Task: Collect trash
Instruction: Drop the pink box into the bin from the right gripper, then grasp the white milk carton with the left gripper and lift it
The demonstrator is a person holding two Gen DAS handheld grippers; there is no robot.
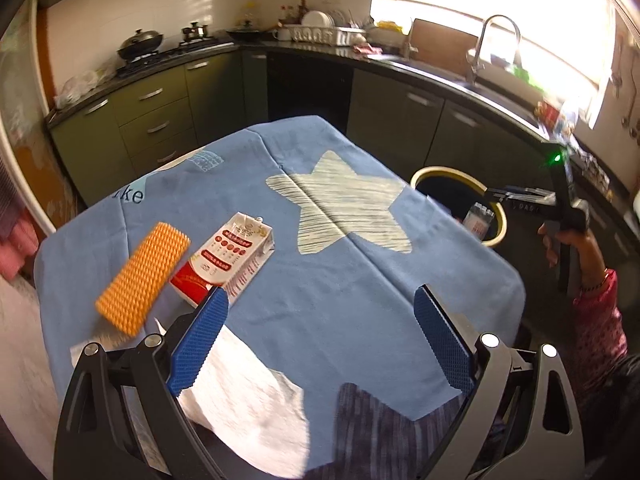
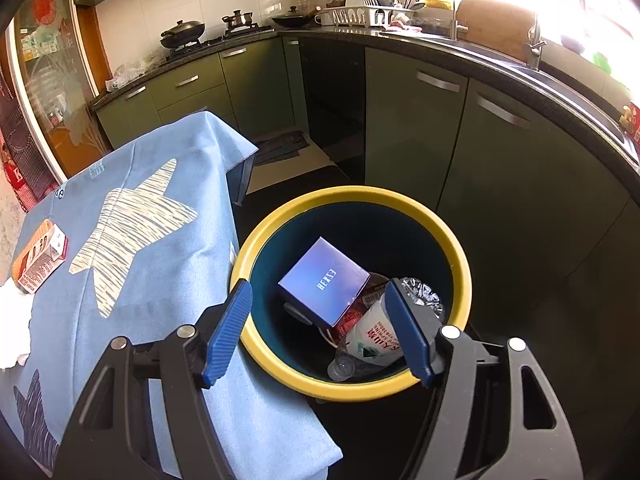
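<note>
Trash in bin: a purple-blue cardboard box (image 2: 325,282) lies tilted in the round yellow-rimmed bin (image 2: 448,232) at the centre of the right wrist view, on top of a clear plastic bottle with a red-and-green label (image 2: 370,340) and some crumpled foil (image 2: 422,294).
Trash still out: a red-and-white carton (image 1: 226,264) lies flat at centre-left of the left wrist view, touching or just beside an orange ribbed foam pad (image 1: 144,278); crumpled white paper (image 1: 248,392) sits at the lower edge, partly under the near fingers.
Surface: a blue tablecloth with a pale star (image 1: 348,208) covers the table; the bin stands on the floor just beside its right edge.
Step in hand: by my reading, one drop-off is done, since the box is in the bin and nothing is carried.
Right gripper (image 2: 320,332): jaws stand well apart over the bin's mouth, nothing between the blue pads; it points steeply down.
Left gripper (image 1: 320,340): jaws wide, empty, tilted down over the table's near edge, its left finger (image 1: 200,340) close to the carton.
Person: a hand (image 1: 572,244) in a pink patterned sleeve holds the right gripper at the right edge of the left wrist view.
Next move: likely the left jaws must straddle the carton or the paper and close squarely.
</note>
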